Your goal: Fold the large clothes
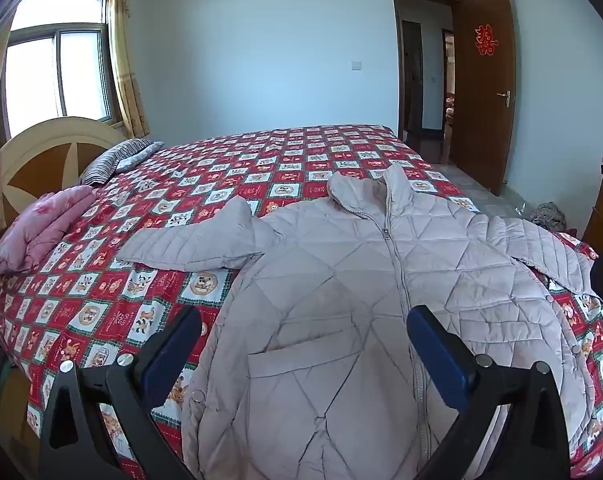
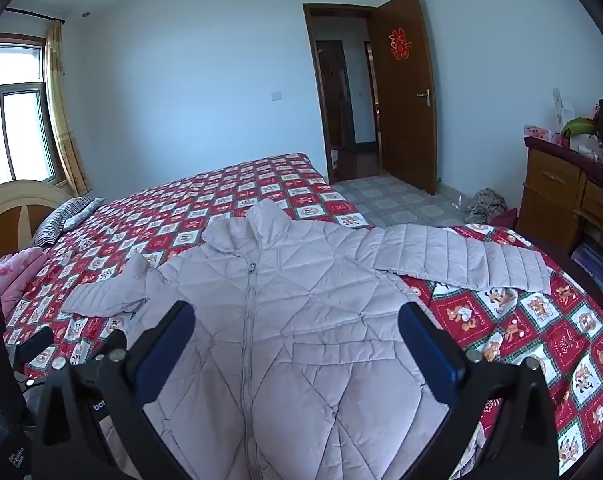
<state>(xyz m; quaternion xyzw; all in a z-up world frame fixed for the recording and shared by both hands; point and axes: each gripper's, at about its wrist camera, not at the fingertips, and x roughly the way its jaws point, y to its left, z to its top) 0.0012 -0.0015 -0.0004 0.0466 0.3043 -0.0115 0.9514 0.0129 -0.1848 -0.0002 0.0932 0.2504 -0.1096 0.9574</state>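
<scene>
A pale pink quilted puffer jacket (image 1: 361, 280) lies flat, front up and zipped, on a bed with a red patterned cover (image 1: 101, 280). Both sleeves are spread out to the sides. It also shows in the right wrist view (image 2: 301, 320). My left gripper (image 1: 303, 320) is open and empty, held above the jacket's lower left front. My right gripper (image 2: 295, 314) is open and empty, held above the jacket's lower front. In the right wrist view part of the left gripper (image 2: 33, 340) shows at the left edge.
A folded pink quilt (image 1: 37, 228) and a striped pillow (image 1: 113, 158) lie near the headboard (image 1: 41, 152). A wooden dresser (image 2: 569, 196) stands at the right. A brown door (image 2: 405, 92) stands open. A bundle of cloth (image 2: 485, 204) lies on the tiled floor.
</scene>
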